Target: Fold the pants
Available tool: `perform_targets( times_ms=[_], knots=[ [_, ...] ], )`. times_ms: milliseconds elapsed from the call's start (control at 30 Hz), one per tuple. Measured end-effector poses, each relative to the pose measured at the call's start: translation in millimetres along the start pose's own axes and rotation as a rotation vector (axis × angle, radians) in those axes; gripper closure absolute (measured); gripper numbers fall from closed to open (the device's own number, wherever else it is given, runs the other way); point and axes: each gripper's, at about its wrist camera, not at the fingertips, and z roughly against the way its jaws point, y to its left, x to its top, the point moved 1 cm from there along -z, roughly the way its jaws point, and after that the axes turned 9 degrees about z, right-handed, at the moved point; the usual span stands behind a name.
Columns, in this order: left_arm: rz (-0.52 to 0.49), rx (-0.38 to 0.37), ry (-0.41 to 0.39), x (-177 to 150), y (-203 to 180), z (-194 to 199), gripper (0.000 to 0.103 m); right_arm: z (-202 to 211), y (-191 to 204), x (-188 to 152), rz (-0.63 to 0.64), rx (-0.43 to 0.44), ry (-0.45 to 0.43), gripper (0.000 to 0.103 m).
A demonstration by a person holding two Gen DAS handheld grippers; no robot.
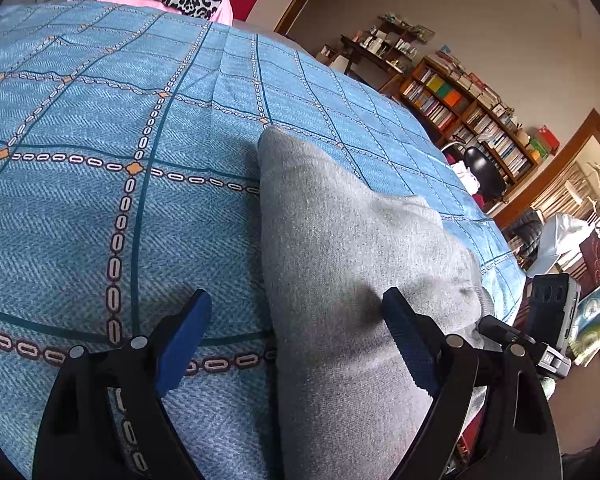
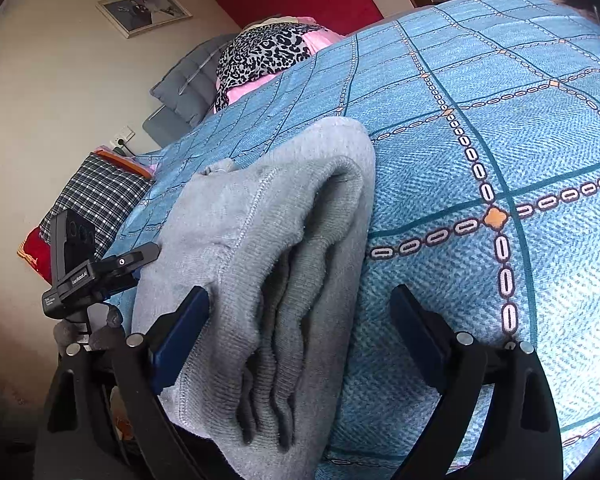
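Nearest, the left gripper and right gripper both stand wide open, gripping nothing, with the folded grey pants lying loose between their fingers. The pants rest on the blue patterned bedspread. Farther off, a wooden bookshelf holds rows of books.

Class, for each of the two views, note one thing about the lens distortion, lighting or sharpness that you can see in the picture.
Left wrist view: fisheye bends the blue bedspread grid into a dome; dark corners; the bookshelf looks small and tilted at the rim. Right wrist view: same bulge; soft daylight, shadows deep in the grey pants folds; the bedspread weave stays sharp.
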Motion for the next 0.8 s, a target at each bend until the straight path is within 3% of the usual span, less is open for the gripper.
perform_targets(
  times_ms=[233, 433, 500, 700, 800],
  knots=[
    [0.009, -0.066, 0.023, 3.7, 2.3, -4.0, 0.015, -7.9, 6.1, -0.7, 0.034, -0.038, -0.028, 0.007],
    [-0.063, -0.097, 0.057, 1.6, -8.7, -15.1, 0.015, -12.7, 13.2, -4.2, 0.062, -0.071, -0.050, 0.012],
    [-0.072, -0.104, 0.065, 0.2, -11.8, -18.5, 0.015, -13.7, 16.5, -5.9, 0.061, -0.045, -0.049, 0.023],
    [-0.104, -0.180, 0.101, -7.3, -26.4, -22.9, 0.015, -15.2, 10.4, -3.4, 0.028, 0.011, -0.055, 0.028],
    [-0.127, -0.174, 0.105, -10.5, -32.9, -26.9, 0.015, -17.7, 4.7, -0.2, 0.012, 0.032, -0.062, 0.028]
  ],
)
